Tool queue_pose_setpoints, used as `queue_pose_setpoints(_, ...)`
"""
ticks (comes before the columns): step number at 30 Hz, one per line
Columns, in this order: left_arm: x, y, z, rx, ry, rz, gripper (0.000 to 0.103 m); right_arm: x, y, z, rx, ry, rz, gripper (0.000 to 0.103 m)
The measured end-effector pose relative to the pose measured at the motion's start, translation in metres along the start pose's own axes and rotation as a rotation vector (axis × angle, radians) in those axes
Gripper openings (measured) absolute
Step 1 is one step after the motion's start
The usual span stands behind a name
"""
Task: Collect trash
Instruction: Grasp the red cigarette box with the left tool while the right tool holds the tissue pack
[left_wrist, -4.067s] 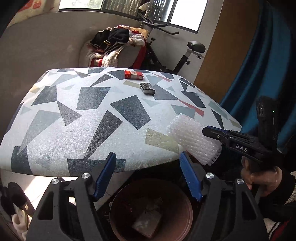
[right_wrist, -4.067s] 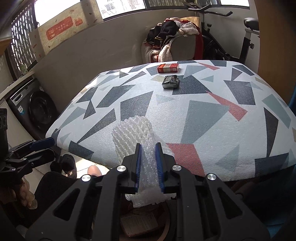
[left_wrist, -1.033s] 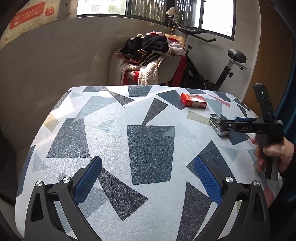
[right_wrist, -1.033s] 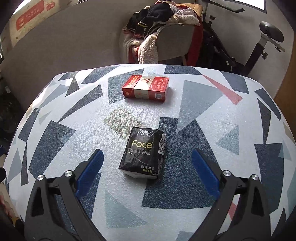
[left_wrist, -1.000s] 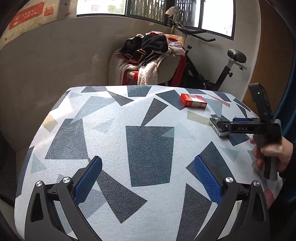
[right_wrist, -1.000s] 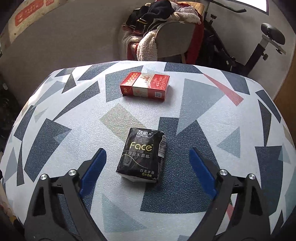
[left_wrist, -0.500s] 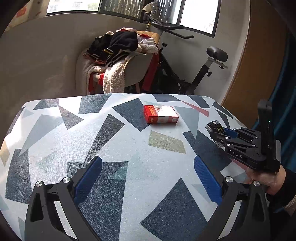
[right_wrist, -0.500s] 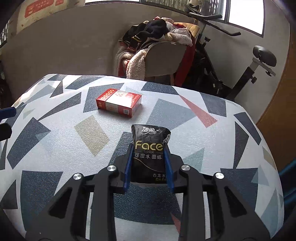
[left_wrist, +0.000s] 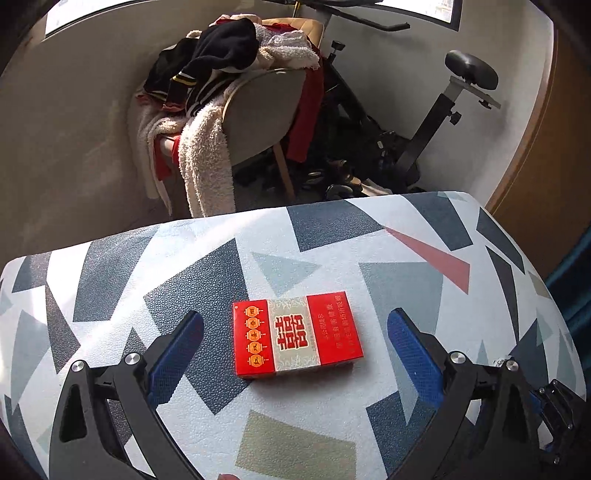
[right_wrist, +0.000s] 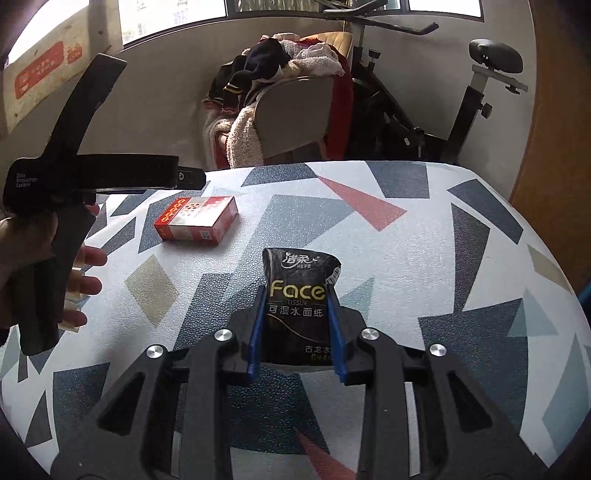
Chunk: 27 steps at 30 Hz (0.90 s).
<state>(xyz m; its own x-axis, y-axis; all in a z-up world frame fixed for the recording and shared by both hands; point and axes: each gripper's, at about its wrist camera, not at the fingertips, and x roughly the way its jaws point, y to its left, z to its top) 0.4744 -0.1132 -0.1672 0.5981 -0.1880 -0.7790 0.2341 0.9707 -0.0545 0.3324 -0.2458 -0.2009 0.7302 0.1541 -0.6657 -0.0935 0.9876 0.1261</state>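
A red cigarette pack (left_wrist: 295, 334) lies flat on the patterned table (left_wrist: 406, 258). My left gripper (left_wrist: 295, 354) is open, its blue pads on either side of the pack without touching it. The pack also shows in the right wrist view (right_wrist: 195, 219), with the left gripper's body above and to its left. My right gripper (right_wrist: 297, 332) is shut on a black "Face" tissue pack (right_wrist: 297, 295), which it holds over the table (right_wrist: 443, 258).
Beyond the table's far edge stand a chair piled with clothes and towels (left_wrist: 236, 103) and an exercise bike (left_wrist: 436, 122). A wooden door (left_wrist: 554, 147) is at the right. The right gripper's edge (left_wrist: 554, 410) shows at the lower right.
My left gripper has moved forward to the red cigarette pack, which now lies between its open pads. My right gripper stays shut on the tissue pack and has drawn back slightly.
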Motion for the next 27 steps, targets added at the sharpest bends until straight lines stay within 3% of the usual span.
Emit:
queue_pose_setpoints(9,0.052,-0.007,-0.003,0.031,0.110,0.159,0.097,-0.002,-0.010,-0.002,0.061,-0.002,0.029,0.032)
queue_pose_setpoints(11,0.055,-0.002,-0.009,0.008,0.145,0.138,0.097,-0.001,-0.010,-0.002,0.055,-0.001,0.033,0.032)
queue_pose_setpoints(13,0.052,0.001,-0.014,0.003,0.157,0.146,0.086,-0.001,-0.010,-0.001,0.056,0.002,0.034,0.032)
queue_pose_setpoints(20,0.014,0.010,-0.028,0.043,0.140,0.147,0.085,-0.004,-0.004,-0.001,0.028,-0.008,-0.004,0.032)
queue_pose_setpoints(27,-0.074,0.023,-0.066,0.006,0.077,0.082,0.085,-0.031,0.017,0.003,-0.076,-0.020,-0.024,0.032)
